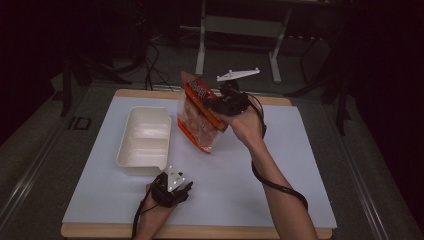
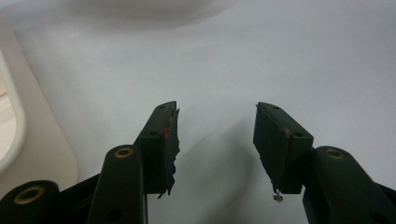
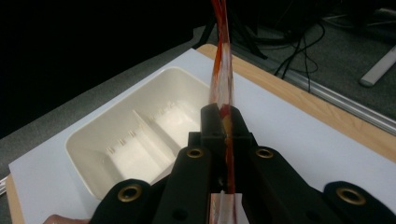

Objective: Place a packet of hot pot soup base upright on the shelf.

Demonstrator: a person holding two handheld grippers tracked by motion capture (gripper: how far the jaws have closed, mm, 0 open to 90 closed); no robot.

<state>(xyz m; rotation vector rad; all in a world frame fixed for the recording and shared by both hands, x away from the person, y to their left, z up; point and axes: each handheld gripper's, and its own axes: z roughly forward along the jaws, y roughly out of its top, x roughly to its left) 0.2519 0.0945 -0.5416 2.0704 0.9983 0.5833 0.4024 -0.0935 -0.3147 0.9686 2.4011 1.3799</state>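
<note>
We hold the orange snack bag (image 1: 199, 112) up off the table (image 1: 240, 165) with our right gripper (image 1: 218, 105), its jaws clamped flat on the bag's edge. The bag hangs tilted just to the right of the white divided tray (image 1: 145, 137). Our left gripper (image 1: 172, 189) rests low near the table's front edge, close to the tray's near corner, with its jaws spread wide and nothing between them.

On the table (image 1: 300, 200) I count 1 white sheet (image 1: 240, 190), 1 cream tray (image 1: 131, 159) with 2 compartments, and 1 orange snack bag (image 1: 197, 117). There are 2 grippers: 1 left gripper (image 1: 172, 192) and 1 right gripper (image 1: 217, 106), each with 2 black jaws and 1 trailing cable.
</note>
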